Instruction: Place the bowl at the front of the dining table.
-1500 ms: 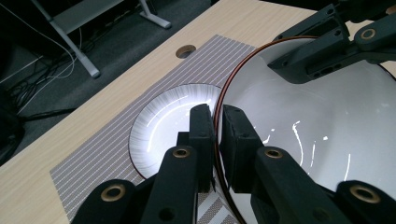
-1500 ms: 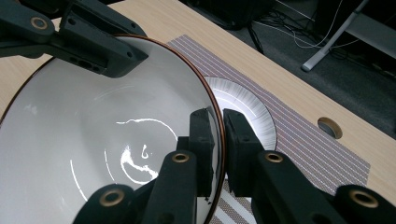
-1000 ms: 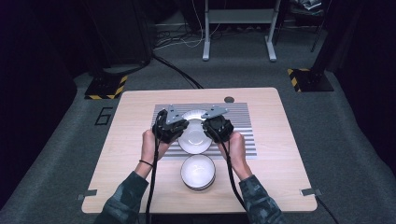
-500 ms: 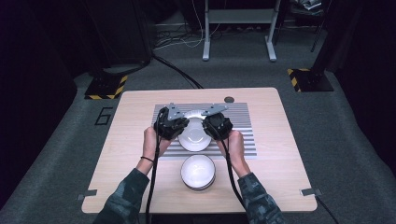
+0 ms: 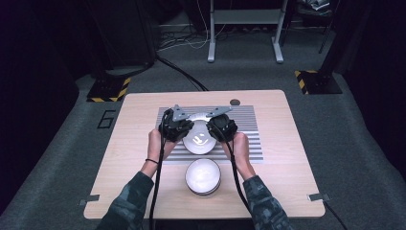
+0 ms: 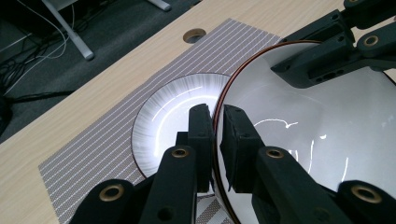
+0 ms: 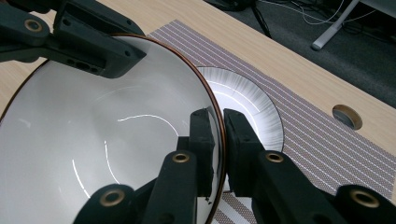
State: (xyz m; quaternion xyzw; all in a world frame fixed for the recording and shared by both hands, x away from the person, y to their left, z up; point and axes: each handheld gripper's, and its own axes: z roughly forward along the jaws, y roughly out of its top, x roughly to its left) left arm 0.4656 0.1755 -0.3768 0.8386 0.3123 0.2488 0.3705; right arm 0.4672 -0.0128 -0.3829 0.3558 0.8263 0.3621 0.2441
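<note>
- Fingers (image 6: 201, 135) of your left gripper (image 6: 216, 112) and right gripper (image 7: 218, 116) clench opposite rims of the bowl (image 6: 317, 140).
- Compared with a second ago, the bowl has barely shifted; it hangs just above the plate (image 6: 159, 121), so the carry looks paused.

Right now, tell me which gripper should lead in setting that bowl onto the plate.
Neither clearly: the left gripper and right gripper each pinch an opposite rim of the bowl, held above the plate. Lower both together.

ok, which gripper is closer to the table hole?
Right. The right gripper grips the bowl rim just short of the hole; the left gripper grips the opposite rim, farther to the hole's left.
</note>
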